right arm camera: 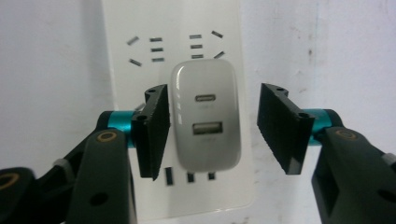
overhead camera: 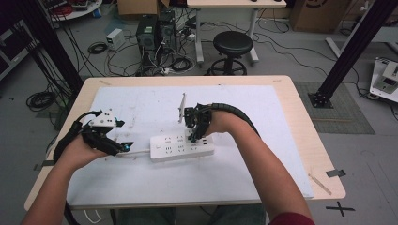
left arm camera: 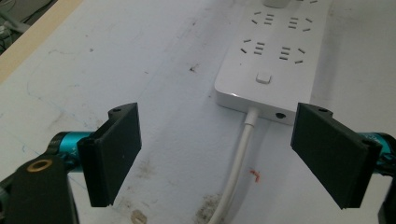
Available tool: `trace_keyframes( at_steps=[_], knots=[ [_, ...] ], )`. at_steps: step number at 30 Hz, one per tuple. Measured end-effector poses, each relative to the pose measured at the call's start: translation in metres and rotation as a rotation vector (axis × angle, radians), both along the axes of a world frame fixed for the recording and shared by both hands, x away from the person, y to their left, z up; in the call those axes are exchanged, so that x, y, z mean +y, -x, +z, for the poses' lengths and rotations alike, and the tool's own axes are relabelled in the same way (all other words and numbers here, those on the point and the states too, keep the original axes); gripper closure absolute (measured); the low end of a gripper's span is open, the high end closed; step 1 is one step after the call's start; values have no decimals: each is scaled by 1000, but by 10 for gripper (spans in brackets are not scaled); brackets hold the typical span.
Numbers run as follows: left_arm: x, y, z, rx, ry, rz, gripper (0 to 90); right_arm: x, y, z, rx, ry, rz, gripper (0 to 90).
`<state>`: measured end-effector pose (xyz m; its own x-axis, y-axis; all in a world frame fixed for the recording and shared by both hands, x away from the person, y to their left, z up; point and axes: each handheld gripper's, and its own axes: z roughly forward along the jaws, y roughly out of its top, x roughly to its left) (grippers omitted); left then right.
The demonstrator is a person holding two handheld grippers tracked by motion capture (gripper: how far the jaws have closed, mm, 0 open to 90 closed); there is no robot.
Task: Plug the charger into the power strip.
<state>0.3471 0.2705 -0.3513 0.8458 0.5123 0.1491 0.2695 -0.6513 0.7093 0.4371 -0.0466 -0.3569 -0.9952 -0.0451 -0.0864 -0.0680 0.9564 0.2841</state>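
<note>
White charger [right arm camera: 205,122] sits plugged into the power strip [overhead camera: 182,147] mid-worktop [overhead camera: 291,108], between the wide-open right tongs [right arm camera: 212,128], left pad touching or nearly, right pad apart; left tongs [left arm camera: 217,156] also wide, straddling the strip's cord [left arm camera: 238,163] just short of its end.

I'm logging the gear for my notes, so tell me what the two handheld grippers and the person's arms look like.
Both grippers are black with flat, rectangular black jaws on teal-blue metal rods. The left gripper carries a grey three-cornered plate on top. A thick black ribbed cable trails from the right gripper along the forearm. Brass-coloured rings mark the finger joints. The forearms are bare; a dark red sleeve shows at the right upper arm.
</note>
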Motion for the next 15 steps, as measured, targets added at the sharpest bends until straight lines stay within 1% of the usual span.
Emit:
trace_keyframes(
  at_steps=[1, 2, 3, 4, 5, 6, 7, 8, 9, 10, 11, 12, 13, 14, 15],
  knots=[
    [0, -1, 1, -2, -3, 2, 162, -4, 0, 1, 4, -32, -19, 394],
    [-1, -1, 1, -5, 3, 5, 162, -9, 0, 2, 15, -59, -23, 391],
    [-1, -1, 1, -5, 3, 5, 162, -9, 0, 2, 15, -59, -23, 391],
    [-1, -1, 1, -5, 3, 5, 162, -14, 1, 4, 13, -90, -26, 391],
    [-1, -1, 1, -5, 3, 5, 162, -14, 1, 4, 13, -90, -26, 361],
    [-1, -1, 1, -5, 3, 5, 162, -14, 1, 4, 13, -90, -26, 361],
    [-4, -2, 4, -12, 15, 0, 162, -33, 8, 9, 33, -189, -107, 296],
    [-4, -2, 5, -13, 18, -3, 162, -38, 11, 10, 37, -212, -107, 296],
    [-5, -3, 6, -20, 11, -10, 162, -38, 11, 10, 37, -212, -107, 296],
    [-6, -3, 6, -20, 19, -12, 162, -48, 18, 14, 19, -243, -137, 290],
    [-8, -5, 7, -29, 29, -19, 162, -53, 20, 15, 15, -266, -146, 270],
    [-8, -5, 7, -29, 29, -19, 162, -53, 20, 15, 15, -266, -146, 270],
    [-9, -6, 7, -32, 34, -25, 162, -58, 23, 18, 5, -294, -159, 258],
    [-9, -6, 7, -32, 34, -25, 162, -58, 23, 18, 5, -294, -159, 258],
    [-10, -7, 7, -30, 40, -39, 162, -64, 26, 21, 6, -319, -177, 258]
  ],
)
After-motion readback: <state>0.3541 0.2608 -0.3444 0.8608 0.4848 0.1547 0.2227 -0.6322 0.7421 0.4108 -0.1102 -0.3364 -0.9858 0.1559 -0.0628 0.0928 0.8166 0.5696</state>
